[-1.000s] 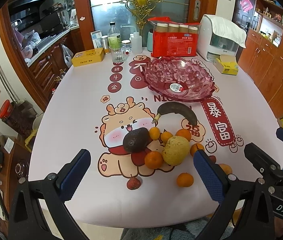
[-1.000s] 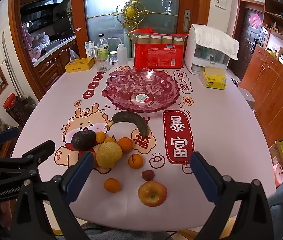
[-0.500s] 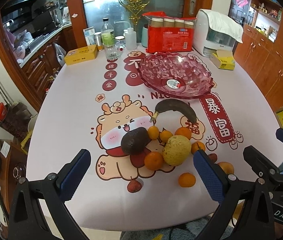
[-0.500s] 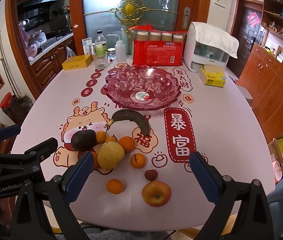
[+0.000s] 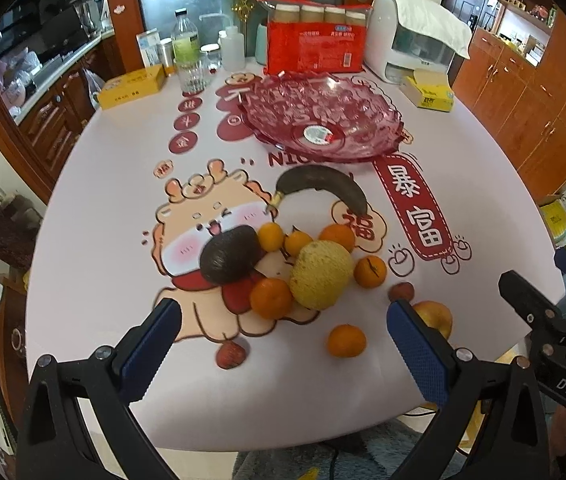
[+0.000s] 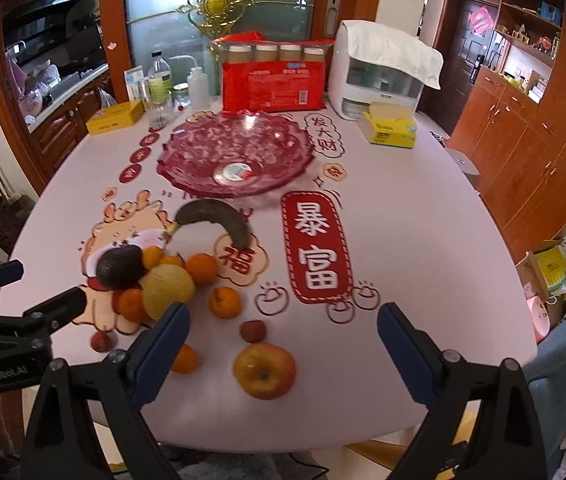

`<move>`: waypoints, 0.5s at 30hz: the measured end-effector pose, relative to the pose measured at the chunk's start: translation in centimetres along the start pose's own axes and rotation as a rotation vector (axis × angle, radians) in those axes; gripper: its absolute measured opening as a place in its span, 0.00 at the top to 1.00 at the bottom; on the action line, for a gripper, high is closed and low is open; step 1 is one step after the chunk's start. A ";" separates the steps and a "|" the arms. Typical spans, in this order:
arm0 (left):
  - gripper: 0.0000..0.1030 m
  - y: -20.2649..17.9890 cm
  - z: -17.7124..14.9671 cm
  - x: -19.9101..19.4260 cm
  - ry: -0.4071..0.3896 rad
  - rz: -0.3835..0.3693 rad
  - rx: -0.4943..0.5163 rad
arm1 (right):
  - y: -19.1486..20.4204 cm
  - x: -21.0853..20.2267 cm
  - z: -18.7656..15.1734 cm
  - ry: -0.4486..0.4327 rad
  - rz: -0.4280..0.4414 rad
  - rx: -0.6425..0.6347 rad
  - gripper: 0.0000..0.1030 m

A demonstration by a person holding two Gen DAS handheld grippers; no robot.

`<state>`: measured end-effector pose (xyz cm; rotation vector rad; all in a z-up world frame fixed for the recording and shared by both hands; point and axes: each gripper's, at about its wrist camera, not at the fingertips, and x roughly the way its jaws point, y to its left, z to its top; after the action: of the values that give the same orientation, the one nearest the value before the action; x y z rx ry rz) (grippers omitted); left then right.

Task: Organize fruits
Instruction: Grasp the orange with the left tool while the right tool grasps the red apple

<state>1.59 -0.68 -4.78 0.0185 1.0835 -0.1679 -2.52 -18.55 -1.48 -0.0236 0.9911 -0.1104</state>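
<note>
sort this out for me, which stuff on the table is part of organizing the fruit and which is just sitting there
Part of the job: pink glass bowl, empty; banana; avocado; yellow melon; apple; loose oranges, such as one; two small red fruits, one.

Just lying about: red drinks pack; white appliance; tissue packs; bottles.

Both wrist cameras hover over the table's (image 5: 95, 208) near edge facing 12 o'clock. The left view sits closer to the fruit; both share the bowl (image 6: 239, 156) and banana (image 5: 323, 188).
</note>
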 end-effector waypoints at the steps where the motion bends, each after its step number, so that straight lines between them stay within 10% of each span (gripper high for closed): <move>1: 0.01 -0.1 0.0 0.1 0.003 -0.005 -0.011 | -0.3 0.3 -0.1 0.008 0.004 -0.004 0.08; 15: 0.01 -1.9 -1.8 3.2 0.066 -0.026 -0.147 | -1.8 6.9 -1.9 0.148 0.156 -0.211 0.09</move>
<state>1.23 -2.75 -8.31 -0.1225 1.1601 -0.1109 -0.53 -21.04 -8.17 -0.1326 1.1455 0.1372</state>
